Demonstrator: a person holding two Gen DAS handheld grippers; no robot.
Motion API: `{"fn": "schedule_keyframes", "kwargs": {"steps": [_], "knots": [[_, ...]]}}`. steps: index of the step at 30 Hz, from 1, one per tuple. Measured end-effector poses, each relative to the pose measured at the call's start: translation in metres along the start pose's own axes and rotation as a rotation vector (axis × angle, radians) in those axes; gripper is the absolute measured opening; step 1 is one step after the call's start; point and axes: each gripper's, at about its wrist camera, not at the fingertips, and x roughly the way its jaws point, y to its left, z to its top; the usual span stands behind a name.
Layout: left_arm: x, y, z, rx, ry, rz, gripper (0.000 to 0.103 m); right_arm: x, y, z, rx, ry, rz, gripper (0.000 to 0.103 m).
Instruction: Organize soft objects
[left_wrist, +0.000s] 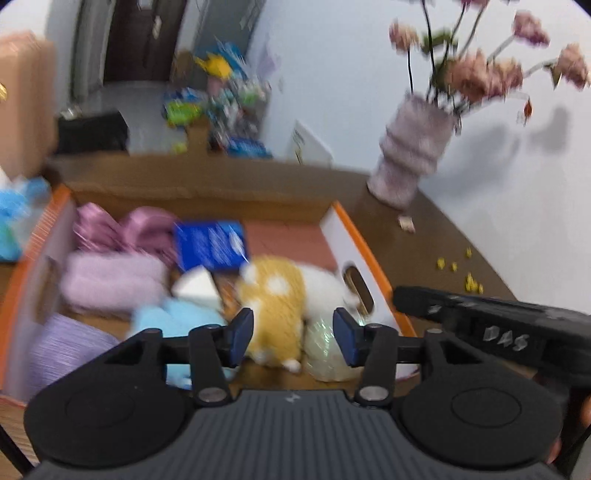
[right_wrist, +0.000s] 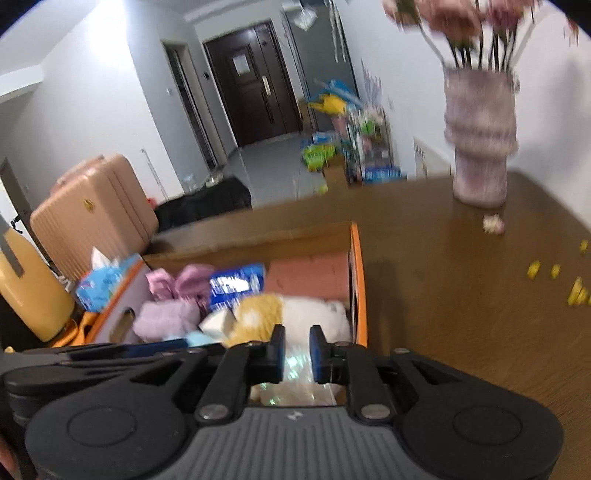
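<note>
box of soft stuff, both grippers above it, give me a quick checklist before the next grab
1. Left gripper free: ok, jaws apart, nothing between the pads.
2. Right gripper free: ok, narrow gap, nothing pinched.
3. Target in view: ok, yellow and white plush toy lies right ahead of the left gripper, inside the box.
4. Crinkly plastic bag under the right gripper: ok, visible between its fingers.
5. Grippers clear of each other: cannot tell, they are close side by side.
6. Vase of flowers out of the way: ok, it stands on the table beyond the box.
</note>
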Motion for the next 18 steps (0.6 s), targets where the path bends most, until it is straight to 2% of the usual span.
{"fn": "schedule_keyframes", "kwargs": {"steps": [2, 4, 6, 8, 9, 10, 11, 12, 15, 18], "knots": [[-0.024, 0.005, 0.004, 0.008, -0.037, 0.033, 0.052, -0.021, 0.009, 0.008, -0.028, -0.041, 0.0, 0.022], [-0.048, 0.01, 0.006, 0.019, -0.083, 0.084, 0.059, -0.042, 0.02, 0.014, -0.061, -0.091, 0.0, 0.033], [-0.074, 0.015, 0.005, 0.038, -0.145, 0.138, 0.068, -0.062, 0.032, 0.017, -0.104, -0.154, 0.01, 0.065], [-0.096, 0.019, 0.0, 0.06, -0.218, 0.204, 0.087, -0.08, 0.044, 0.014, -0.154, -0.23, -0.01, 0.084], [-0.106, 0.021, -0.004, 0.07, -0.261, 0.246, 0.09, -0.086, 0.05, 0.012, -0.179, -0.263, -0.023, 0.089], [-0.115, 0.022, -0.008, 0.087, -0.306, 0.296, 0.099, -0.094, 0.057, 0.006, -0.212, -0.308, -0.033, 0.091], [-0.122, 0.023, -0.014, 0.109, -0.353, 0.349, 0.103, -0.1, 0.061, 0.0, -0.238, -0.346, -0.039, 0.096], [-0.127, 0.024, -0.02, 0.126, -0.391, 0.384, 0.103, -0.103, 0.065, -0.006, -0.259, -0.375, -0.047, 0.103], [-0.135, 0.027, -0.037, 0.184, -0.467, 0.444, 0.103, -0.1, 0.073, -0.032, -0.335, -0.469, -0.108, 0.103], [-0.139, 0.03, -0.05, 0.181, -0.508, 0.481, 0.103, -0.09, 0.071, -0.054, -0.348, -0.489, -0.165, 0.103]]}}
